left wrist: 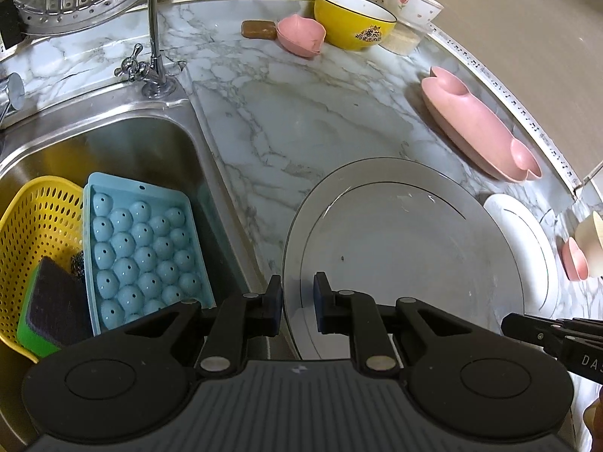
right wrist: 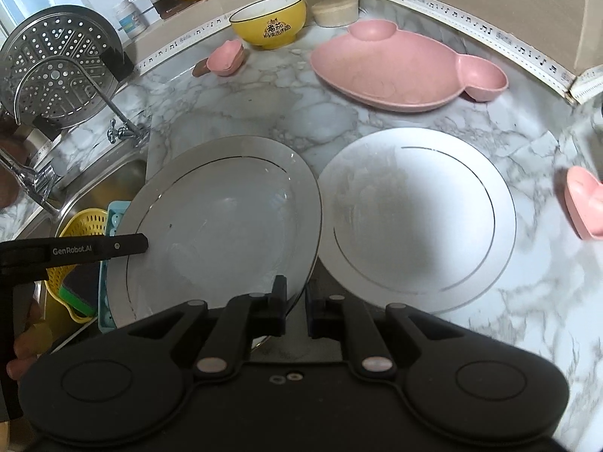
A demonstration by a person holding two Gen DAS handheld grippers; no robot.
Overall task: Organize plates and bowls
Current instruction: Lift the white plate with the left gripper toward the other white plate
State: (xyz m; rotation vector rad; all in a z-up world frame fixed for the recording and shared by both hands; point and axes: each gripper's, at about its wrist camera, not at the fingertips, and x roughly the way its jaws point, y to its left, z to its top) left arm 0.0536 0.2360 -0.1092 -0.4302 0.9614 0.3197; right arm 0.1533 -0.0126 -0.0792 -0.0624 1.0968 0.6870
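Left wrist view: left tongs at 6 o'clock, jaws nearly together and clamped on the near-left rim of the grey plate; rim sits between the two pads. The plate hangs over the tabletop next to the sink edge, appearing lifted rather than flat. Right tongs enter this view at 4 o'clock, reaching the same plate's right side.

Right wrist view: right tongs at 6 o'clock, jaws pinched on the grey plate's near-right rim, w/ the left tongs' black finger at 9 o'clock touching the plate's left edge. Both tongs thus grip one plate, opp. sides.

White plate lies flat on the tabletop at 3 o'clock of the grey plate, rims just beside or slightly overlapped; cannot tell which.

Other items: pink fish-shaped dish at 1 o'clock, yellow bowl at 12 o'clock, small pink dish at 11 o'clock, pink heart dish at 3 o'clock. In the sink: blue tray, yellow basket w/ sponge.
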